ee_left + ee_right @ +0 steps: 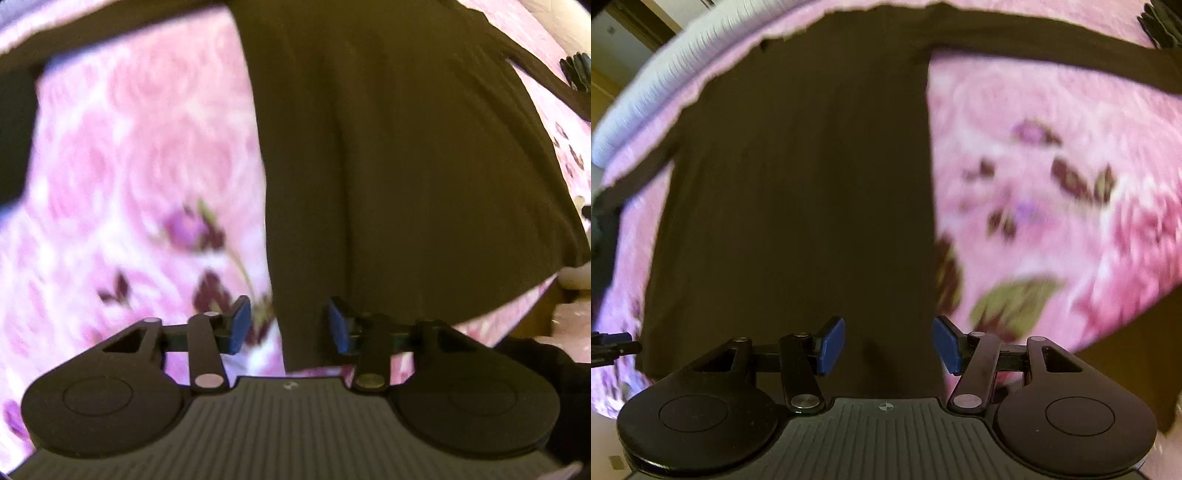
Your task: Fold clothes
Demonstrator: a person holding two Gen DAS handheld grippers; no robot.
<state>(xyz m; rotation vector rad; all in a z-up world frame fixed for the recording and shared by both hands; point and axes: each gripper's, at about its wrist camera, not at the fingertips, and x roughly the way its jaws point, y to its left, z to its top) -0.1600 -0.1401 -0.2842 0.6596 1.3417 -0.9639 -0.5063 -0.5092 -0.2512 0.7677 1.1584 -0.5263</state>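
Observation:
A dark brown long-sleeved garment (pixel 406 166) lies spread flat on a pink floral bedspread (pixel 129 147). In the left wrist view its left side edge runs down to my left gripper (pixel 290 325), which stands open over the hem corner with nothing between its blue pads (pixel 240 321). In the right wrist view the garment (pixel 798 192) fills the centre, one sleeve (pixel 1052 51) stretched out to the right. My right gripper (pixel 888 345) is open over the hem near the garment's right edge, holding nothing.
The pink floral bedspread (pixel 1052 166) shows on both sides of the garment. A pale ribbed pillow or blanket (pixel 665 77) lies at the far left edge. A dark object (pixel 1163 18) sits by the sleeve end. The bed's near edge is at lower right.

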